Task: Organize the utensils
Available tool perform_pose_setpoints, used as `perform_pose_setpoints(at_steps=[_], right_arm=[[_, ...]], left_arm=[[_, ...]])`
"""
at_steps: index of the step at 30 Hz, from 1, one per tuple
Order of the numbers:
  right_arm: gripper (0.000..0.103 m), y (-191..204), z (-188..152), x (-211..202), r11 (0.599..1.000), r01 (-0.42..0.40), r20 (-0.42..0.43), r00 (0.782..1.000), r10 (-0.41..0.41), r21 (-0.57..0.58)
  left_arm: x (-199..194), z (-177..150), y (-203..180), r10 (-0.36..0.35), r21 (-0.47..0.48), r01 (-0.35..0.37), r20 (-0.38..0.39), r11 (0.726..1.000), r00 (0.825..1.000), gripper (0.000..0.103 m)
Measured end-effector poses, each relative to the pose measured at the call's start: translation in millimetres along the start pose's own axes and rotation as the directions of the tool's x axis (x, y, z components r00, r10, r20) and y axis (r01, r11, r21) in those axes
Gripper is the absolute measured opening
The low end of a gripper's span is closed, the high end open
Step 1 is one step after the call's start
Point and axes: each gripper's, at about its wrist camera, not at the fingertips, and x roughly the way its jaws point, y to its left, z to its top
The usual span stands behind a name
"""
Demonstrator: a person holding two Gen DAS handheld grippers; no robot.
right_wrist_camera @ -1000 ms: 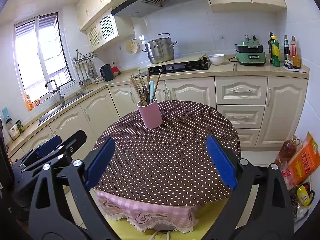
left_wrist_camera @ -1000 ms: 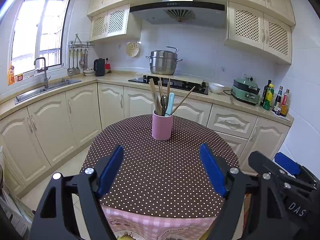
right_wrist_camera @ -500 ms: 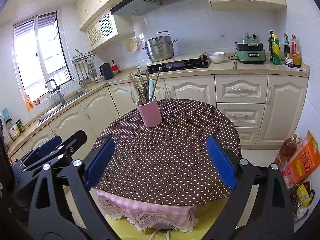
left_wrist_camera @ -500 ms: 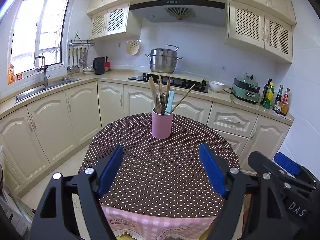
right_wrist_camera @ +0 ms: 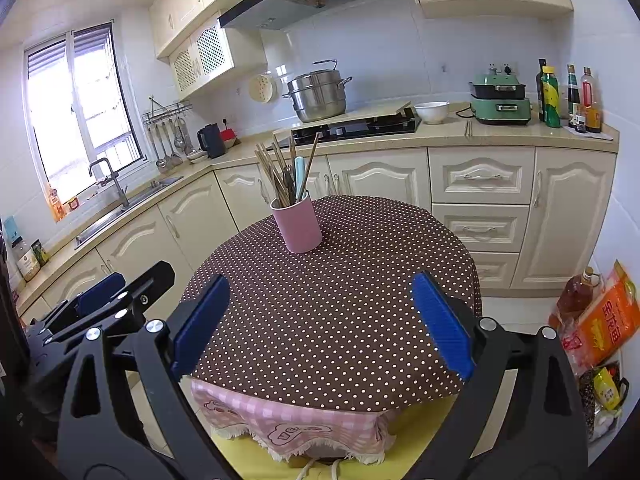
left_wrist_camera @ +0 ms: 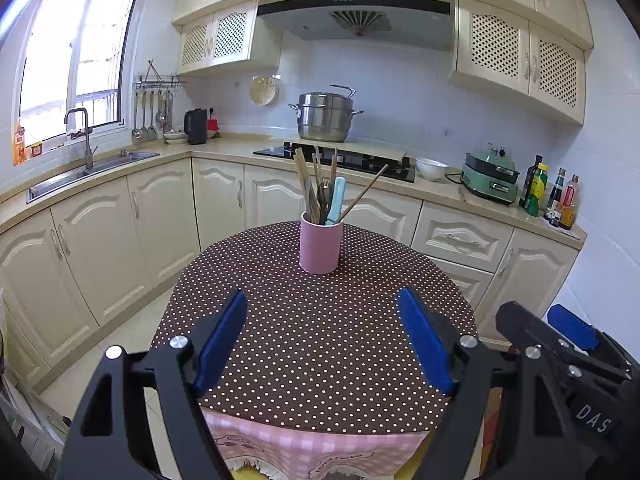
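Observation:
A pink cup (left_wrist_camera: 320, 246) (right_wrist_camera: 297, 226) stands upright at the far side of a round table covered by a brown polka-dot cloth (left_wrist_camera: 320, 340) (right_wrist_camera: 336, 300). Out of the cup stick several wooden chopsticks (left_wrist_camera: 303, 176), dark metal cutlery and one pale blue handle (left_wrist_camera: 335, 200) (right_wrist_camera: 299, 178). My left gripper (left_wrist_camera: 322, 308) hovers over the near half of the table, open, nothing between its blue pads. My right gripper (right_wrist_camera: 322, 292) is likewise open and empty, well short of the cup. Each gripper shows at the edge of the other's view.
Cream cabinets and a counter wrap around behind the table, with a sink (left_wrist_camera: 80, 176) at left, a steel pot (left_wrist_camera: 325, 116) on the stove, a white bowl (left_wrist_camera: 431, 168), a green cooker (left_wrist_camera: 490, 182) and bottles (left_wrist_camera: 552, 196). Bags and a bottle (right_wrist_camera: 592, 312) sit on the floor at right.

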Motion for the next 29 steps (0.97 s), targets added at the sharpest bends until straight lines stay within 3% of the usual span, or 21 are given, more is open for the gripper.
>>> perform_pose_setpoints(at_steps=[29], right_arm=[[0.093, 0.4, 0.1, 4.8, 1.0, -0.008, -0.019, 1.0, 0.008, 0.01]], left_arm=[[1.1, 1.5, 1.5, 0.001, 0.0, -0.001, -0.012, 1.0, 1.0, 0.077]])
